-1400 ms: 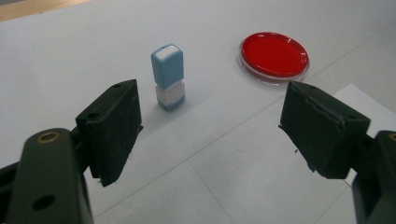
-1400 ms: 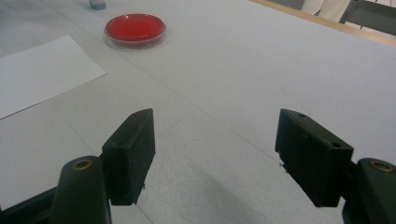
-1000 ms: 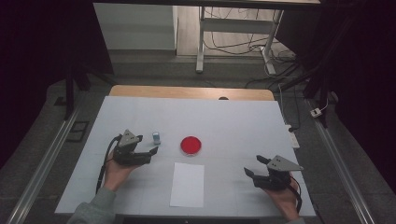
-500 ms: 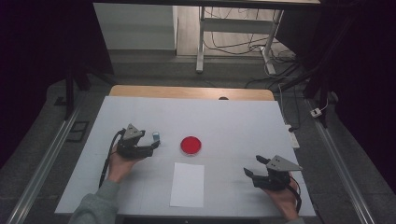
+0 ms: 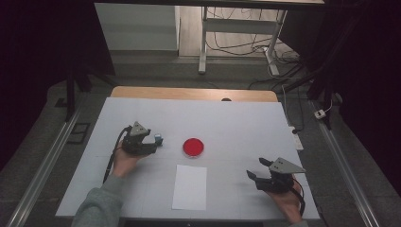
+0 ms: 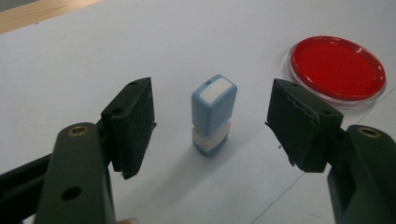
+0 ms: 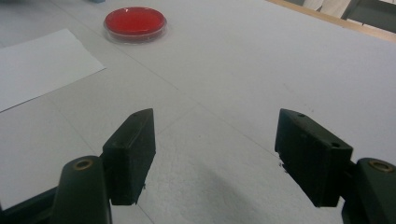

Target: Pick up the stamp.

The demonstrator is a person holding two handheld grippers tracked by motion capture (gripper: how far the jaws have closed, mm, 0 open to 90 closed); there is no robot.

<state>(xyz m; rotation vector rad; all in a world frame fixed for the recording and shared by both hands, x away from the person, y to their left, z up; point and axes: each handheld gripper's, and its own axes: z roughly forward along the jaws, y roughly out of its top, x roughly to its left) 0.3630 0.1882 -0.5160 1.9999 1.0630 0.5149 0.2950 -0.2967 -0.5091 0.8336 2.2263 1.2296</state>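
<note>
**Blue stamp stood between closing jaws**

Blue and white, the small stamp [image 6: 213,114] is seen upright on the white table [image 5: 236,123], just left of the red dish [image 5: 193,147] in the high view; it is framed by the left gripper [image 6: 212,126], whose jaws have just been closing yet are kept clear of it on both sides, nothing being pressed; the right gripper [image 7: 215,156] is held low over bare table near the right front corner, its jaws spread wide with nothing between them; a white sheet of paper [image 5: 190,186] is laid flat in front of the dish.
</note>
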